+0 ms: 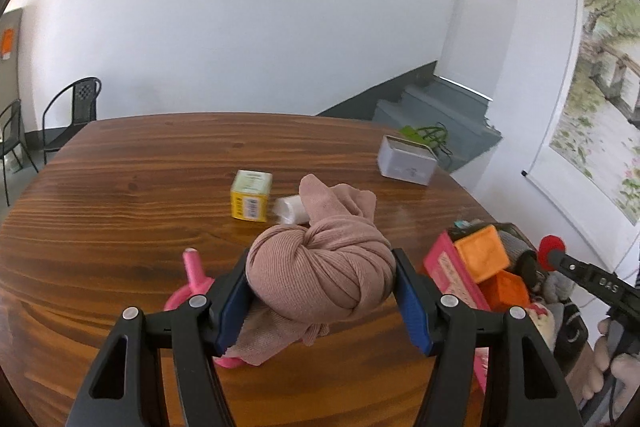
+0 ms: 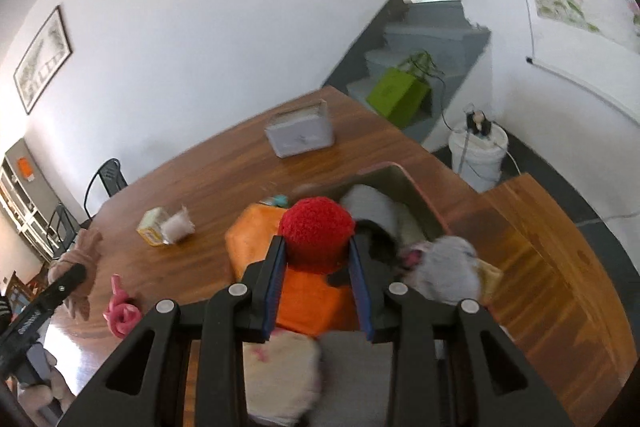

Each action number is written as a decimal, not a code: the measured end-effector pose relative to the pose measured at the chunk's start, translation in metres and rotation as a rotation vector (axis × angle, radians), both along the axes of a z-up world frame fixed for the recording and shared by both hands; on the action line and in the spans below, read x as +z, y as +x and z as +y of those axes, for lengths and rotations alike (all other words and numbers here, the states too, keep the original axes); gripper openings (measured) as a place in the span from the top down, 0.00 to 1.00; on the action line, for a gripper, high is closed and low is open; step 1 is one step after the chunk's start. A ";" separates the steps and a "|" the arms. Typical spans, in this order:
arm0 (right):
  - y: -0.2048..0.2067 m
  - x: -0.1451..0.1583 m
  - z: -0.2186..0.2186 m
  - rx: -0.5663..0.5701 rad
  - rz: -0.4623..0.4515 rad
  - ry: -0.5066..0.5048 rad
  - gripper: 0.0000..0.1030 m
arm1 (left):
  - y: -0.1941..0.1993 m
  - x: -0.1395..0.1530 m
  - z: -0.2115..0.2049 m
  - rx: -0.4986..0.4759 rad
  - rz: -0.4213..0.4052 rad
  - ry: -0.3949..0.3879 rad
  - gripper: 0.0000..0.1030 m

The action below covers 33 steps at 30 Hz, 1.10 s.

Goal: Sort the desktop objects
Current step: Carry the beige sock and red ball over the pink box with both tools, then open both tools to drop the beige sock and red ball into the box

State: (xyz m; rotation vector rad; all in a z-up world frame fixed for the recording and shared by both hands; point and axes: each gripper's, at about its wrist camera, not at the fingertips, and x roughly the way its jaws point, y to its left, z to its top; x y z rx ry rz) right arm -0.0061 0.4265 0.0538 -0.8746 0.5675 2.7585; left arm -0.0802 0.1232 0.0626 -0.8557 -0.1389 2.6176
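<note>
Left gripper tipped down, jaws squeezing pink cloth ball. Right gripper tipped down, jaws pinching red fuzzy ball.

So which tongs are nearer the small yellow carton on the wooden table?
Left. The left tongs face the yellow carton directly; the right tongs hang farther right, over the bin.

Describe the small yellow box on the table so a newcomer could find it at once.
Start at the round wooden table. Near its middle, beyond the pink knotted cloth held in the left gripper, stands the small box, right beside a white plastic-wrapped pack. It alone is yellow with a pale green top and a barcode label on its near face.
</note>
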 end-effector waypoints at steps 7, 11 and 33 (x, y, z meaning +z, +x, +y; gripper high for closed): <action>0.007 -0.012 0.017 0.020 -0.045 0.010 0.65 | 0.010 -0.004 0.024 -0.039 -0.011 0.008 0.35; 0.008 -0.015 0.015 0.035 -0.062 0.016 0.64 | 0.014 -0.007 0.036 -0.064 -0.019 0.009 0.35; 0.061 0.013 0.042 -0.237 0.151 -0.051 0.35 | 0.004 0.023 0.174 -0.325 -0.039 0.041 0.35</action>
